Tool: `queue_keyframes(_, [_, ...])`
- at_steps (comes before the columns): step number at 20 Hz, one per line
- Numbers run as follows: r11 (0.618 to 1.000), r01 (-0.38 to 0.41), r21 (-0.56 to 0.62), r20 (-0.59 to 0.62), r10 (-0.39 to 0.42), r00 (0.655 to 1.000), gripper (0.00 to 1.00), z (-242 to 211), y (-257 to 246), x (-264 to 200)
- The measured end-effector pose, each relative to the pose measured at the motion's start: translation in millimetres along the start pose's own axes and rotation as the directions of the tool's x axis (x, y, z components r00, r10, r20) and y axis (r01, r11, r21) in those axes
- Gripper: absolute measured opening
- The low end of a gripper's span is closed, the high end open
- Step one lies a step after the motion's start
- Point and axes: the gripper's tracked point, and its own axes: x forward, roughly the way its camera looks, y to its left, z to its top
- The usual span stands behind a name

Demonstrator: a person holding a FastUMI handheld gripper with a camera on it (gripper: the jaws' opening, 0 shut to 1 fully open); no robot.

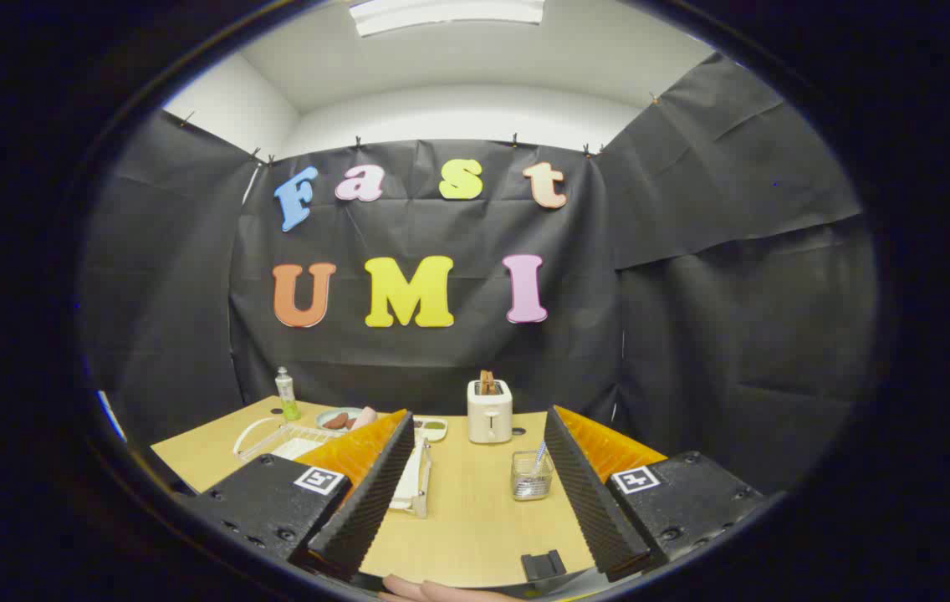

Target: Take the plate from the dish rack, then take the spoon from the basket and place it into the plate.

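The gripper (475,493), with its two black ribbed fingers (375,493) backed in orange, is spread wide and grasps nothing; neither finger touches anything, and bare light wooden table (475,527) lies between them.

Taking the small square wire-mesh basket (532,476) as the landmark: it stands on the table in the gap between the fingers, close beside the inner face of the right finger. A white-handled spoon (539,456) stands in it, leaning, with its handle rising above the rim; the bowl end is hidden behind the mesh.

To the left of the basket, across a stretch of bare table, stands the white wire dish rack (291,436). The left finger covers much of it, so only its far side and its near end show. A white plate (411,478) appears to stand on edge in the rack's near end, just past the left finger, though it is partly covered and hard to make out.

Beyond the basket, slightly left, a white two-slot toaster (489,411) holds brown toast. Farther left of it lie a small tray (431,428) and a plate with reddish food (341,418), both partly hidden, and a clear bottle with green liquid (286,395).

Nearer than the basket, at the table's edge, sits a small black object (543,564), and the edge of a person's hand (433,592) is cut off there.
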Motion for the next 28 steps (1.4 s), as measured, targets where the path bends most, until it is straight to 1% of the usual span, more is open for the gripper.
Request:
queue_keyframes(11, [1.0, -0.001, -0.018, -0.016, 0.001, 1.0, 1.0, -9, 2, 4])
queue_keyframes(18, [1.0, -0.024, -0.006, -0.039, 0.024, 0.999, 1.0, -15, 7, 9])
queue_keyframes(23, [1.0, 0.001, -0.004, -0.056, -0.001, 0.998, 1.0, -18, 2, 23])
queue_keyframes(28, [1.0, 0.012, 0.002, -0.123, -0.012, 0.992, 1.0, -23, 5, 55])
